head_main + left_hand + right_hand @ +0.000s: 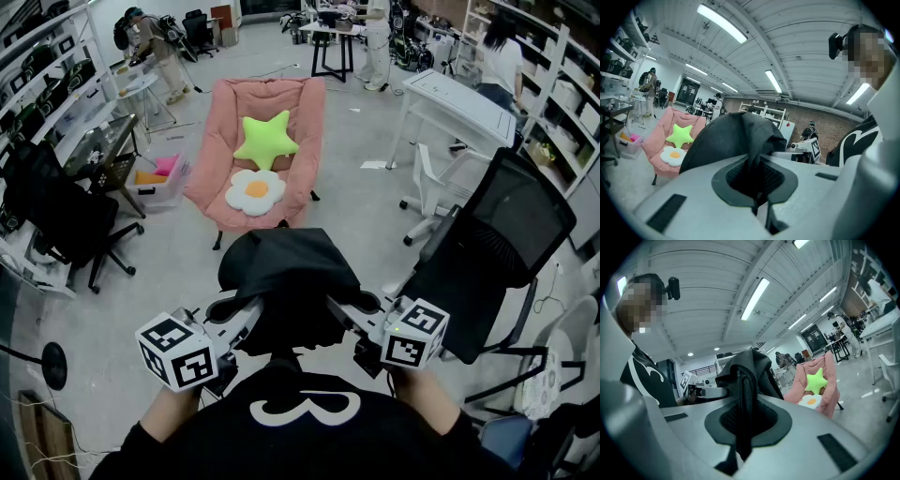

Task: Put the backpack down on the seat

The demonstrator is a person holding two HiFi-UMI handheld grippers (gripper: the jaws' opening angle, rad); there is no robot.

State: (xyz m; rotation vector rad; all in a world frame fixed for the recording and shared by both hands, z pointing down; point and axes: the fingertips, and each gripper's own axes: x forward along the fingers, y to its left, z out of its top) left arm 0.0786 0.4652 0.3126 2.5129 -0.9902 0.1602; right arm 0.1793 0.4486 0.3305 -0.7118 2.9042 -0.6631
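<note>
Workshop floor seen from above: a pink seat (298,122) ahead carries 2 cushions, a green star (266,141) and a fried-egg shape (255,192). A black office chair (497,244) stands close on the right, another chair (56,211) stands left, and a white desk (459,98) beyond. The black backpack (286,277) hangs in the air near the person, short of the seat. The left gripper (759,187) and right gripper (740,427) each clench its fabric from opposite sides.

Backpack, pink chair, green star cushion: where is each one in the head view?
backpack (286,267), head view, top of its black fabric.
pink chair (302,117), head view, bare backrest beside the cushion.
green star cushion (266,141), head view, its centre.
</note>
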